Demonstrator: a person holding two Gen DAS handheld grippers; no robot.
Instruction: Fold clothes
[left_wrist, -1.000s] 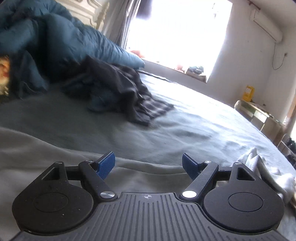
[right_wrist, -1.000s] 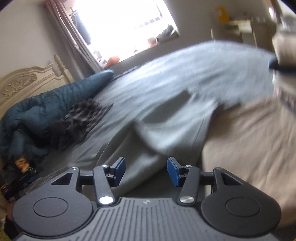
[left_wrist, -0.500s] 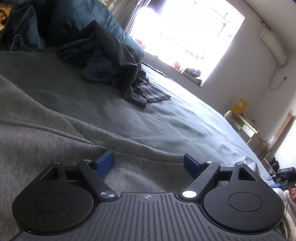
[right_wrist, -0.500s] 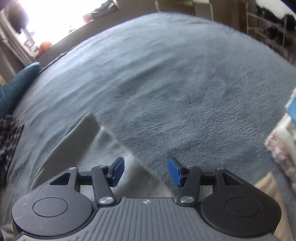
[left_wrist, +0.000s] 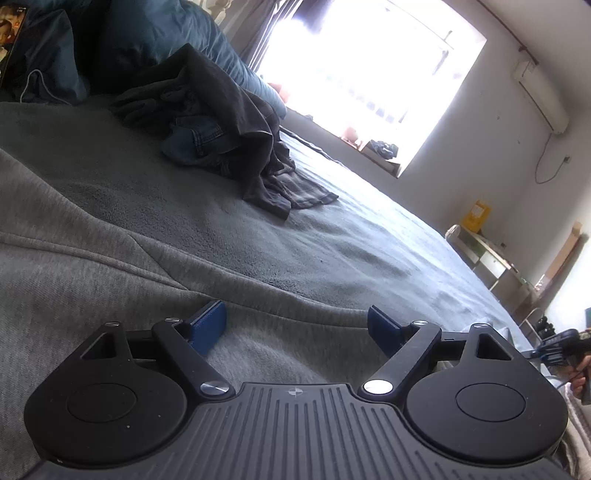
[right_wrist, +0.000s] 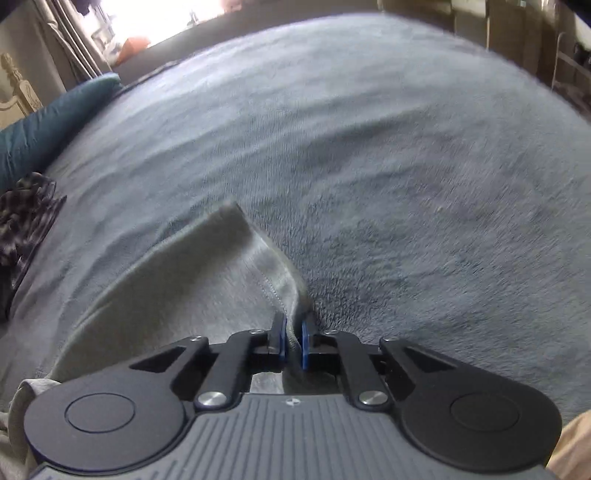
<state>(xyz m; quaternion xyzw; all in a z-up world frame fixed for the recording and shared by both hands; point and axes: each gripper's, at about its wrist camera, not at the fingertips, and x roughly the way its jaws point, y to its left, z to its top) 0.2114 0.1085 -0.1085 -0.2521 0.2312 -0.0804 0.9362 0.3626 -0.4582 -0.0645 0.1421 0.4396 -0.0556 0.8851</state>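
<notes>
Right gripper (right_wrist: 293, 341), open and clear half second ago, now closing on hem edge of grey sweatshirt (right_wrist: 177, 295) spread on bed (right_wrist: 406, 166). Left gripper (left_wrist: 297, 326) wide open, empty, low over same sweatshirt. Grip secured; fold can likely begin.

Bed (left_wrist: 332, 236) with a grey-blue fleece cover (right_wrist: 406, 166) carries everything. Grey sweatshirt (left_wrist: 92, 288) lies spread on the near part, one hemmed edge (right_wrist: 207, 266) reaching out over the fleece. Farther back: heap of dark clothes (left_wrist: 221, 125) with a denim piece and a checked fabric at its edge. Teal duvet (left_wrist: 147, 33) bunched up at the head end, just behind the heap.
</notes>
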